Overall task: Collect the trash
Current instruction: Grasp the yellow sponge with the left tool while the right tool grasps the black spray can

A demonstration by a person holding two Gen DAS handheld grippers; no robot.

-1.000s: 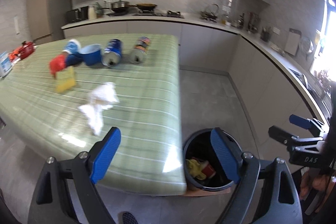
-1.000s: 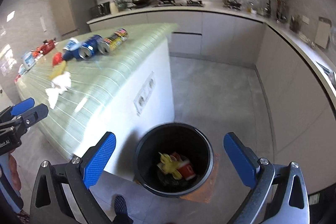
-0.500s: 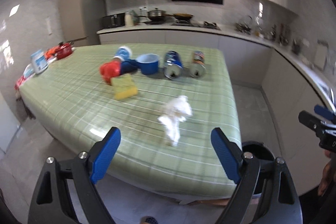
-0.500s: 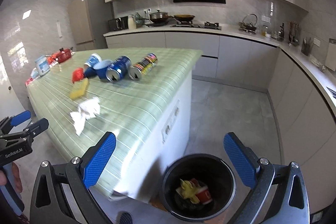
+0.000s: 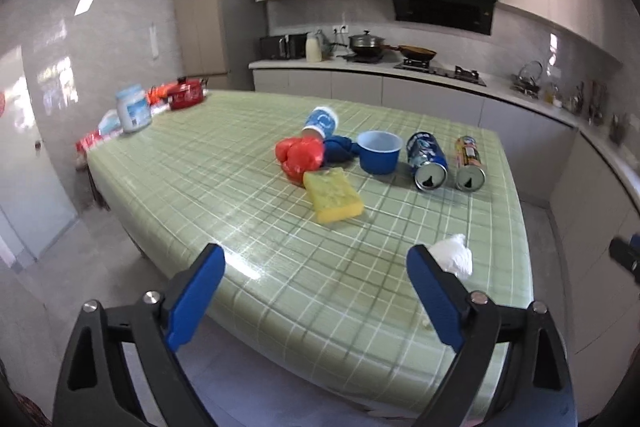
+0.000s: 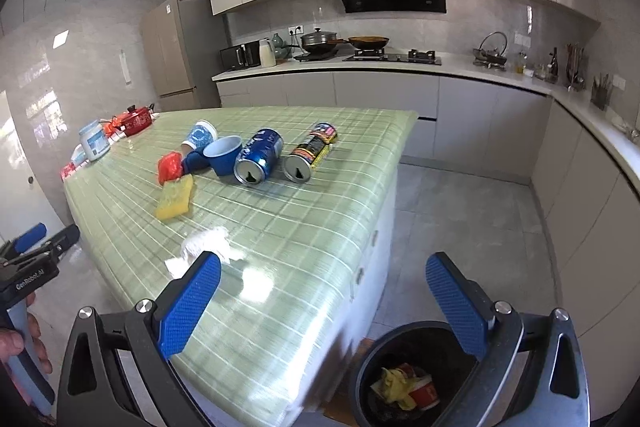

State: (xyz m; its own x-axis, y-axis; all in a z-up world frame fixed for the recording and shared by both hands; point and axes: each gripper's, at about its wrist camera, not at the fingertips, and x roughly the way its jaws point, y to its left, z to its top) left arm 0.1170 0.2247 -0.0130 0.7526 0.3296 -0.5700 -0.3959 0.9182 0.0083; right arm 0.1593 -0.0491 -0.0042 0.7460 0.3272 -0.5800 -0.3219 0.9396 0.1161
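On the green checked table (image 5: 240,155) lie a crumpled white tissue (image 5: 454,254) (image 6: 204,247), a yellow sponge (image 5: 333,194) (image 6: 175,201), a red wad (image 5: 301,154), a blue cup (image 5: 378,155), a paper cup (image 5: 320,122), a blue can (image 5: 427,159) (image 6: 258,155) and a dark can (image 5: 469,162) (image 6: 311,151). My left gripper (image 5: 316,291) hovers over the near table edge, its jaws opening wide with nothing between them. My right gripper (image 6: 326,301) is open and empty above the table's corner. A black bin (image 6: 404,375) on the floor holds yellow and red trash.
A white jar (image 5: 132,107) and a red pot (image 5: 185,94) stand at the table's far left. Kitchen counters (image 6: 400,65) with pots line the back wall and the right. Grey floor (image 6: 460,219) lies between table and counters. A hand (image 6: 16,341) grips the left gripper's handle.
Both views have swung left and upward from the bin to the table. The bin has left the left wrist view and sunk low in the right one. The left jaws stand slightly wider.
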